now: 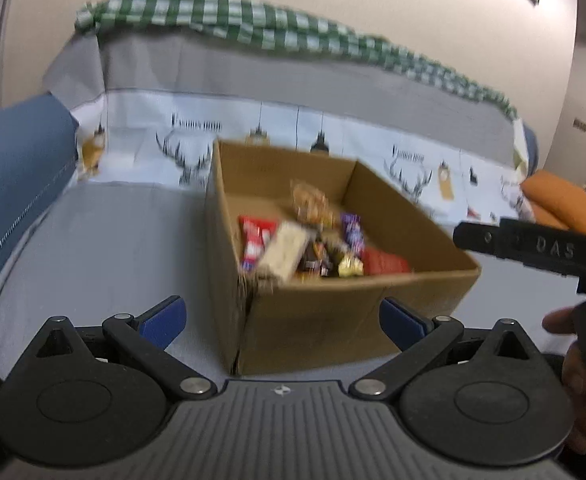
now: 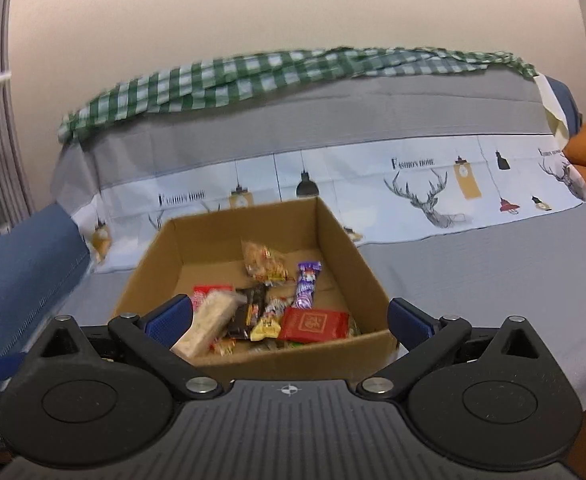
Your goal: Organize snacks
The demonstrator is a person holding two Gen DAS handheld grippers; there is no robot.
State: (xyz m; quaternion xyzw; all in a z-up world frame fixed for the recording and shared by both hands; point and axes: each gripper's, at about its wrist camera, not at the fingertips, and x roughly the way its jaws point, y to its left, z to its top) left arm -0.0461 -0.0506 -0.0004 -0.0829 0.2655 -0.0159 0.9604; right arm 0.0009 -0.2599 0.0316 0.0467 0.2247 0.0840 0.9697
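cardboard box [image 2: 335, 236] sits open-topped on the grey sofa seat [image 2: 493, 280], straight matte walls, bare floor at its far side | glossy wrapped snacks [image 2: 313, 322] heaped at near wall | left gripper [image 1: 281, 320] jaws wide apart, holding nothing | right gripper [image 2: 289, 320] jaws apart, empty | checked cloth [image 2: 253, 76] along backrest

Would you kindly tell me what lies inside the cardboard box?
Cardboard box holds mixed snacks: red packet, purple wrapper, pale bar. Items beneath the pile are hidden.
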